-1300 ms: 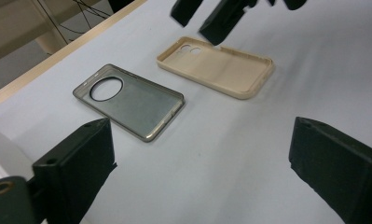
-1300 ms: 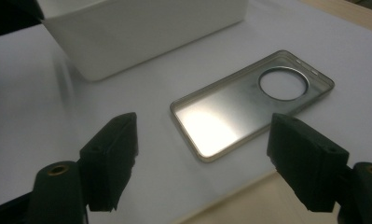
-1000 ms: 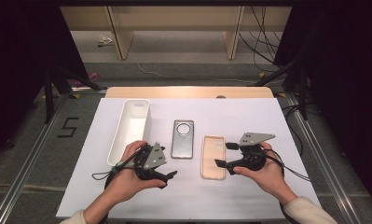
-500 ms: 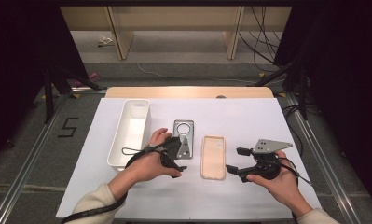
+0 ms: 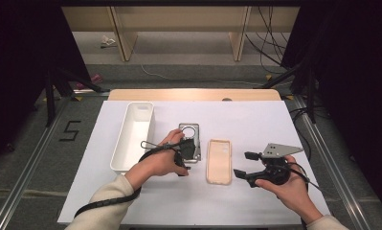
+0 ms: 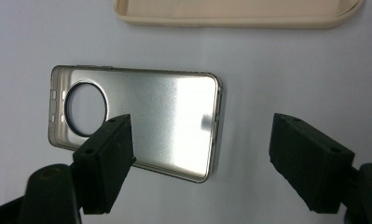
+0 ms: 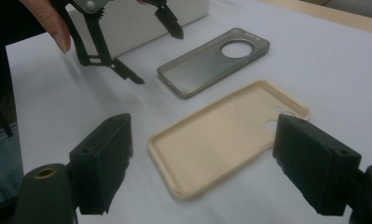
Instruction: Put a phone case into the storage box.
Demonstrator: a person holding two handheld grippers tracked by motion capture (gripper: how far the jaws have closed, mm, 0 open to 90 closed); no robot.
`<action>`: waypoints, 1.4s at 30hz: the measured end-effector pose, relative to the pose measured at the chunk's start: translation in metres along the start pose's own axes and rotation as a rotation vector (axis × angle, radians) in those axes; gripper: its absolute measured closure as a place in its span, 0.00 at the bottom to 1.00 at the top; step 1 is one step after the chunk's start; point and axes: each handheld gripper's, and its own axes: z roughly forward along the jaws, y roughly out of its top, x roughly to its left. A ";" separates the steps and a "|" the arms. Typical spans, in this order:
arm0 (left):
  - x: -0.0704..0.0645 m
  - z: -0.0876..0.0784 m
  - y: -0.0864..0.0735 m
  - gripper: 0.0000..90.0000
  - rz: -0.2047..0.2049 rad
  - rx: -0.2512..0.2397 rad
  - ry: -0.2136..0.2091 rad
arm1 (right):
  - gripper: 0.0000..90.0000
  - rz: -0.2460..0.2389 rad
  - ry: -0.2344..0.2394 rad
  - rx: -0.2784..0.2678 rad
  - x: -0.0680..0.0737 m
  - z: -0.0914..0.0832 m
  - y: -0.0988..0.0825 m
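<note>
- Grey phone case [image 6: 141, 126] flat on the white table [image 5: 255, 120], open side up, between the white bin [image 5: 133, 136] and the beige phone case [image 5: 219, 160]; not yet gripped or lifted.
- Left gripper [image 6: 202, 161] over its near end, jaws wide but just now narrowing, one pad overlapping the long edge without visible pressure.
- Right gripper [image 7: 207, 163] wide, holding nothing, near the beige phone case.
- Round camera hole plain in the gripper views; partly hidden by the hand in the high view.

1. High view: above my side, facing forward and down over the table [image 5: 275, 120]; distant.
2. Left gripper view: close, looking straight down on the grey case [image 6: 141, 121]; beige case [image 6: 235, 14] at top.
3. Right gripper view: low, oblique; shares both cases.
</note>
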 end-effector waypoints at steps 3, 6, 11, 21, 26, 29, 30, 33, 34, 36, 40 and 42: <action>0.002 0.005 0.001 0.25 0.005 0.008 0.002 | 0.23 -0.002 0.003 0.000 0.001 0.001 0.000; 0.003 0.010 0.000 0.26 0.023 0.027 0.015 | 0.23 -0.003 0.004 0.002 0.000 0.001 0.000; 0.005 0.020 -0.002 0.28 0.069 0.029 0.011 | 0.23 0.002 0.003 0.001 -0.001 0.001 -0.001; 0.007 0.026 -0.002 0.31 0.093 0.051 0.006 | 0.23 0.005 0.005 0.002 -0.001 0.002 -0.001; 0.008 0.027 -0.002 0.34 0.094 0.062 0.007 | 0.24 0.003 0.006 0.004 0.000 0.002 0.000; 0.007 0.028 -0.002 0.37 0.096 0.078 -0.005 | 0.24 0.004 0.006 0.001 0.000 0.002 0.000; 0.007 0.028 -0.002 0.38 0.096 0.078 -0.005 | 0.24 0.004 0.006 0.002 0.000 0.002 0.000; 0.008 0.029 -0.002 0.41 0.101 0.083 -0.006 | 0.24 0.004 0.006 0.003 0.000 0.002 0.000; 0.008 0.029 -0.002 0.41 0.100 0.086 -0.009 | 0.24 0.004 0.006 0.003 0.000 0.002 0.000; 0.008 0.030 -0.002 0.44 0.099 0.088 -0.022 | 0.24 0.004 0.005 0.004 0.000 0.002 0.000; 0.008 0.031 -0.002 0.47 0.091 0.085 -0.038 | 0.24 0.005 0.005 0.000 -0.001 0.002 -0.001; 0.010 0.031 -0.001 0.50 0.105 0.086 -0.041 | 0.24 0.004 0.005 0.000 -0.001 0.002 -0.001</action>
